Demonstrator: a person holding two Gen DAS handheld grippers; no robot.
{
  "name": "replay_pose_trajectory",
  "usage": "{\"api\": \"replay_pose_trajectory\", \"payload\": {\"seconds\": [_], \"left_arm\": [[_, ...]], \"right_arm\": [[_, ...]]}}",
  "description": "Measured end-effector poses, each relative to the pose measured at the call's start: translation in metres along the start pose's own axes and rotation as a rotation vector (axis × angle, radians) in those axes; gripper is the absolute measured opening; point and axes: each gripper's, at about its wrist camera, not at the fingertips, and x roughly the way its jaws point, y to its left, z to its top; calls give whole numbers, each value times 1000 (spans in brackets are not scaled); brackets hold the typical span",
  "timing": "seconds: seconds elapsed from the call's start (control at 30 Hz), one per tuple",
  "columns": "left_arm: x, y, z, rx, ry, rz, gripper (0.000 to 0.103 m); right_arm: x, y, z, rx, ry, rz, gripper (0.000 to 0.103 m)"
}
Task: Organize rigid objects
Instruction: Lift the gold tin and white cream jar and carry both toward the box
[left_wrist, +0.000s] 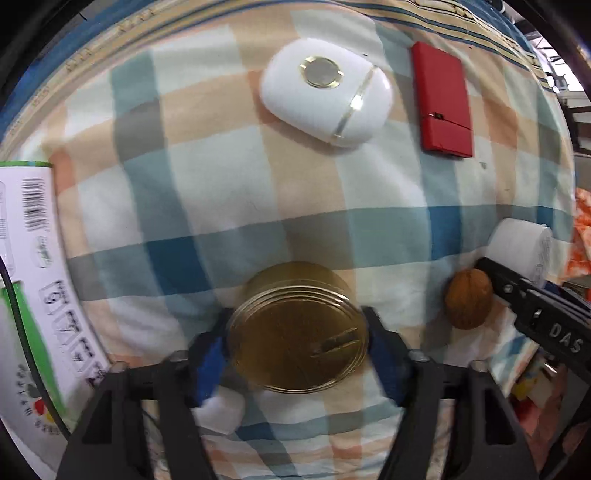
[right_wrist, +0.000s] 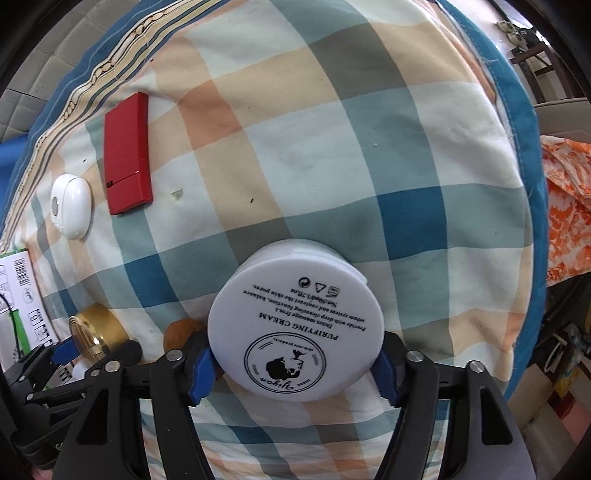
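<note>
A round gold tin (left_wrist: 291, 306) sits between the blue pads of my left gripper (left_wrist: 297, 343), which is shut on its sides above the checked cloth (left_wrist: 207, 192). In the right wrist view a white cream jar (right_wrist: 295, 314) with black print on its face is held the same way, my right gripper (right_wrist: 293, 365) shut on it. A brown walnut (left_wrist: 469, 299) lies on the cloth between the two grippers, just left of the jar (left_wrist: 521, 243). The walnut (right_wrist: 181, 330) is partly hidden behind the right gripper's left finger.
A white oval case (left_wrist: 325, 92) and a flat red box (left_wrist: 441, 103) lie side by side farther up the cloth. A white and green carton (left_wrist: 33, 277) stands at the left edge. A small white object (left_wrist: 221, 413) lies under my left gripper. Orange patterned fabric (right_wrist: 569, 206) is off the right edge.
</note>
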Motion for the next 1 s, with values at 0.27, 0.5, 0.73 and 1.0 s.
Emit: {"api": "replay_pose_trajectory", "payload": {"seconds": [0.27, 0.5, 0.73, 1.0], "left_arm": [[-25, -2, -21, 27, -94, 21, 63], [-67, -11, -48, 51, -198, -2, 63], [-119, -7, -82, 49, -287, -68, 63], [-180, 49, -116, 14, -392, -85, 63]], "right_arm": [[-12, 8, -13, -49, -50, -41, 68], [-34, 43, -59, -107, -123, -36, 68], [-75, 61, -101, -147, -185, 17, 68], [-149, 119, -149, -229, -280, 99, 68]]}}
